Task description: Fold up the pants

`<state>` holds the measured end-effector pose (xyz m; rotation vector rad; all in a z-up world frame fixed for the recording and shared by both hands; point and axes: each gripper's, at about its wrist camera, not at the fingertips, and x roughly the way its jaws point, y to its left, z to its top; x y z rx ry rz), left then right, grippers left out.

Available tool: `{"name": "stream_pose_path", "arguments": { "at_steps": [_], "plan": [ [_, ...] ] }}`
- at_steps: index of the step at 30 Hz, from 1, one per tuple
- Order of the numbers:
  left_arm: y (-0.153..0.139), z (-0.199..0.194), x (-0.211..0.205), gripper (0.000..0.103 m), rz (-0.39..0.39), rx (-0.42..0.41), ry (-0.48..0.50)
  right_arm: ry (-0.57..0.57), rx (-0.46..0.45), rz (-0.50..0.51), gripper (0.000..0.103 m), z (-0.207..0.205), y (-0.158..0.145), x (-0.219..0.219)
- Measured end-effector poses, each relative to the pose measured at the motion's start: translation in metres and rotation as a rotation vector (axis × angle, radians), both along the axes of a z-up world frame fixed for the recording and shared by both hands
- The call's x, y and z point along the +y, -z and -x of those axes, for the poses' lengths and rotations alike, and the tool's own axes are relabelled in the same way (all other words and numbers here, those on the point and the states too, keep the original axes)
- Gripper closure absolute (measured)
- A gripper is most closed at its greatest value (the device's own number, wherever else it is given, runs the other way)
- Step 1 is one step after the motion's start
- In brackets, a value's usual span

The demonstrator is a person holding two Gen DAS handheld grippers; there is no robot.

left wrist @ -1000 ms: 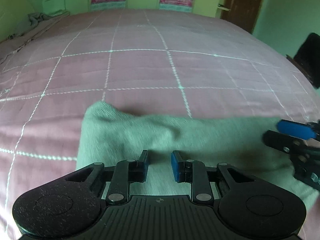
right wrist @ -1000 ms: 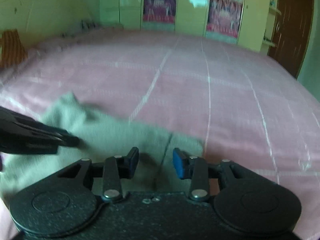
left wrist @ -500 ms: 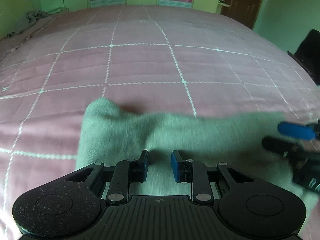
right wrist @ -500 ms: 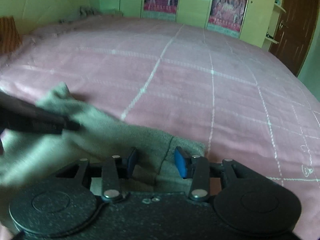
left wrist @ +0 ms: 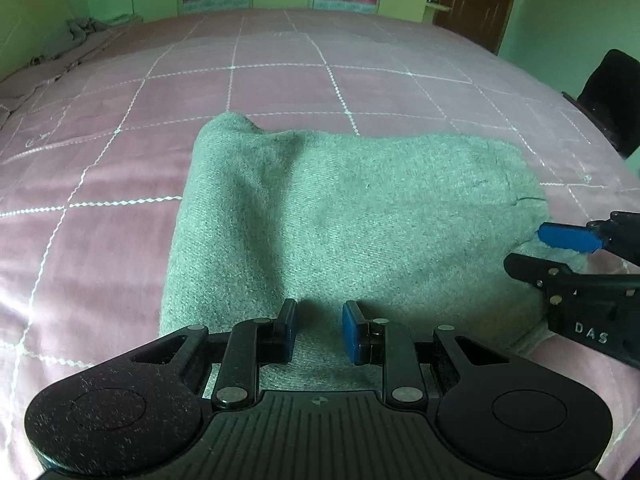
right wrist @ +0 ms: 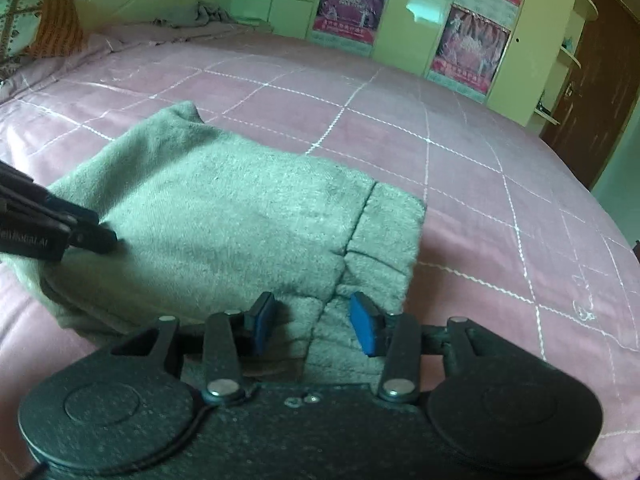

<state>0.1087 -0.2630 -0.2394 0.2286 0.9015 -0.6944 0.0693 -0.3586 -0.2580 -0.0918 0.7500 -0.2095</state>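
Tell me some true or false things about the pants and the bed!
1. The pants are grey-green. True.
2. The bed cover is blue with dots. False: it is pink with white stitched squares.
3. The pants lie bunched in a folded bundle on the bed. True.
4. The right hand-held gripper has nothing between its fingers. False: pants cloth lies between them while its jaws are opening.
5. The door is white. False: it is dark brown.

Fuzzy soft grey cloth pants (left wrist: 360,216), pink stitched cloth bed cover (left wrist: 120,240), matt black plastic left gripper (left wrist: 319,330) w/ blue pads, shiny cupboard doors (right wrist: 416,8)
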Motion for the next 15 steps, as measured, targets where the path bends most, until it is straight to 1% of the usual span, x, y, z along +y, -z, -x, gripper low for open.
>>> {"name": "stream_pose_path", "arguments": {
  "at_steps": [1,2,3,4,5,6,8,10,12,15],
  "plan": [
    [-0.004,-0.001,0.002,0.078,0.006,0.013,-0.001,0.008,0.011,-0.017,0.057,-0.004,-0.004,-0.002],
    [-0.007,0.001,0.004,0.078,0.011,0.016,-0.001,0.014,0.009,-0.048,0.058,-0.005,-0.011,-0.005],
    [-0.009,0.002,0.007,0.076,0.012,0.016,-0.003,0.021,-0.009,-0.081,0.057,-0.002,-0.018,-0.008],
    [-0.01,0.005,0.01,0.072,0.01,0.018,-0.008,0.029,-0.031,-0.112,0.053,0.004,-0.023,-0.012],
    [-0.012,0.007,0.014,0.056,0.009,0.019,-0.018,0.041,-0.05,-0.137,0.05,0.011,-0.027,-0.016],
    [-0.014,0.009,0.018,0.038,0.011,0.012,-0.03,0.051,-0.063,-0.156,0.049,0.016,-0.03,-0.018],
    [-0.02,0.012,0.025,0.027,0.014,-0.021,-0.044,0.06,-0.07,-0.176,0.048,0.024,-0.031,-0.022],
    [-0.026,0.013,0.029,0.026,0.005,-0.04,-0.04,0.063,-0.07,-0.19,0.047,0.031,-0.031,-0.024],
    [-0.028,0.005,0.034,0.025,0.006,-0.036,-0.05,0.069,-0.079,-0.212,0.045,0.035,-0.033,-0.027],
    [-0.027,-0.01,0.05,0.024,0.038,0.024,-0.095,0.095,-0.097,-0.275,0.042,0.038,-0.037,-0.035]
  ]
}}
